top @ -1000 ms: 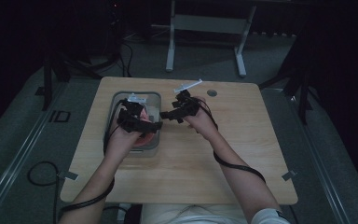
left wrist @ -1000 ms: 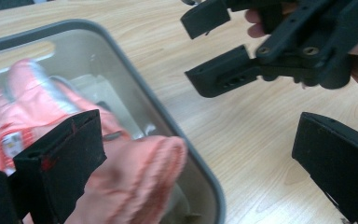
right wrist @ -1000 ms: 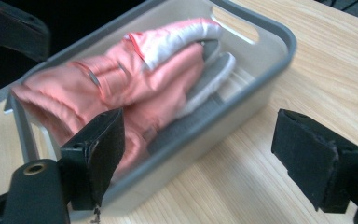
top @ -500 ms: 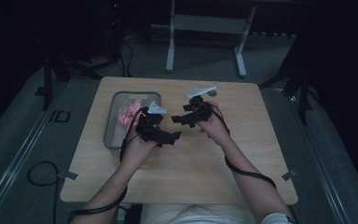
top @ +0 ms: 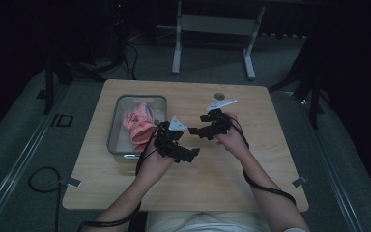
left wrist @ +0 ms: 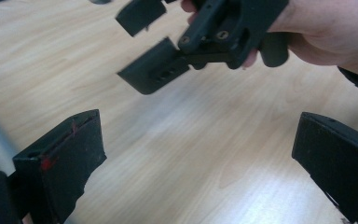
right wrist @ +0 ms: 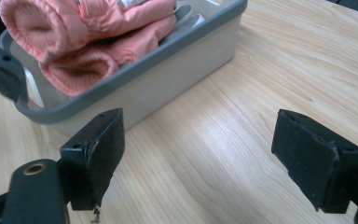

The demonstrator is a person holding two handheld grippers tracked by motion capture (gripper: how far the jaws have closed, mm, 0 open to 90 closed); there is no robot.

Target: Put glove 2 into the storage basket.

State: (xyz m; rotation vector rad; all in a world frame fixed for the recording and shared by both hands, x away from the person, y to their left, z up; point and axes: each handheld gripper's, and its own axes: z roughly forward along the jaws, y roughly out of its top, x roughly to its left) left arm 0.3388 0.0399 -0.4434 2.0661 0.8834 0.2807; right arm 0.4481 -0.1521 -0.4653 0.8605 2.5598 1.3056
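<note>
Table [top: 251, 104]: pale wood | room: dark (grey floor) | left gripper [top: 186, 153], right gripper [top: 196, 131]: both spread, empty

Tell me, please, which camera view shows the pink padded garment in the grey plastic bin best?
The right gripper view: the pink padded garment is near, bright and rolled up inside the grey plastic bin. The high view shows it small and dim in the bin. The left gripper view faces the bare wooden table.
</note>
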